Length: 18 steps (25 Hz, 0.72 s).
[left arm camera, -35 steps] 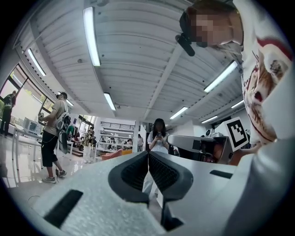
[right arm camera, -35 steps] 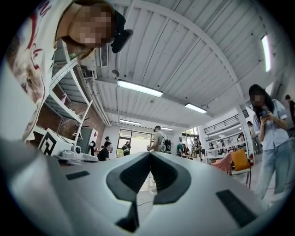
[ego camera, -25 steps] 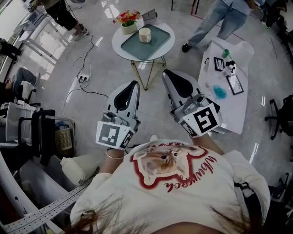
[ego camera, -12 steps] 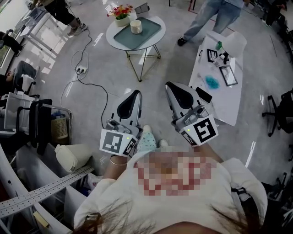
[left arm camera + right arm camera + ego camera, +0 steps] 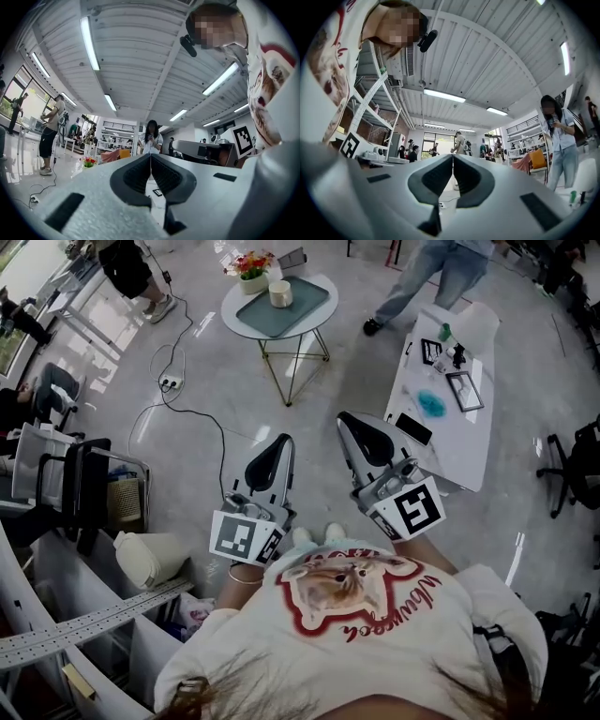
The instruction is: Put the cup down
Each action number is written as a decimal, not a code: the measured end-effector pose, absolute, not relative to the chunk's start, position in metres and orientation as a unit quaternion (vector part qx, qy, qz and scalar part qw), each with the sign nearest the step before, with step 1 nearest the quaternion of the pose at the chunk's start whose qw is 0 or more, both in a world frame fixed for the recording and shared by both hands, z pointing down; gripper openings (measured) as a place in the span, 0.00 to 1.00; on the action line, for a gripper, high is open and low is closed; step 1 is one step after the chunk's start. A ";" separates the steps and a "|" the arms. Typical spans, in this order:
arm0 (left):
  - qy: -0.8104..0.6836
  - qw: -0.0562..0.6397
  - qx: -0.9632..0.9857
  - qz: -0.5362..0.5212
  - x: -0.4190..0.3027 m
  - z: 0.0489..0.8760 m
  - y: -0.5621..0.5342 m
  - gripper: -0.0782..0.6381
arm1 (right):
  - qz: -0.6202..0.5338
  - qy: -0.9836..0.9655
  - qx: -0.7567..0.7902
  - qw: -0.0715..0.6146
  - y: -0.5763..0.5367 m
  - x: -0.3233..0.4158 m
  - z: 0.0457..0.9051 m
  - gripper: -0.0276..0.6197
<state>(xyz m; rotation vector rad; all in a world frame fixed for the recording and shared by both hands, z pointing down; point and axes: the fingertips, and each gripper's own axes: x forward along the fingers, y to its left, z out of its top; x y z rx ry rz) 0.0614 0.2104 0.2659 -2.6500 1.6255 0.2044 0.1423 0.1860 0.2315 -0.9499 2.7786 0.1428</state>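
A cream cup [image 5: 278, 293] stands on a teal tray [image 5: 302, 304] on the round white table [image 5: 242, 320], far ahead of both grippers. In the head view my left gripper [image 5: 278, 441] and right gripper [image 5: 345, 420] are held close to my body, over the floor and pointing toward that table. Both are shut with nothing between their jaws. In the left gripper view the left gripper [image 5: 150, 157] has its black pads pressed together. The right gripper [image 5: 453, 157] shows the same in the right gripper view. Neither gripper view shows the cup.
A pot of flowers [image 5: 251, 265] stands beside the tray. A long white table [image 5: 450, 442] with small items runs along my right. A person in jeans [image 5: 424, 277] stands beyond it. A power strip with cable [image 5: 170, 382] lies on the floor at left, near a black chair [image 5: 84, 493].
The round table with the cup now sits farther away and higher in the head view. Both grippers stay shut and empty, drawn back nearer my body.
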 end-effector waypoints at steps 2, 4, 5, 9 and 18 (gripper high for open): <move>0.512 0.020 -0.856 0.063 0.060 0.261 0.211 0.13 | 0.055 0.938 -0.325 0.106 0.190 0.139 0.224 0.09; 0.508 0.033 -0.858 0.066 0.057 0.253 0.214 0.13 | 0.064 0.937 -0.325 0.113 0.196 0.135 0.218 0.09; 0.509 0.038 -0.857 0.070 0.054 0.250 0.215 0.13 | 0.070 0.936 -0.325 0.114 0.198 0.133 0.217 0.09; 0.516 0.036 -0.852 0.078 0.042 0.251 0.220 0.13 | 0.107 0.932 -0.329 0.107 0.205 0.123 0.214 0.09; 0.520 0.041 -0.849 0.083 0.035 0.248 0.230 0.13 | 0.087 0.936 -0.320 0.114 0.209 0.115 0.217 0.09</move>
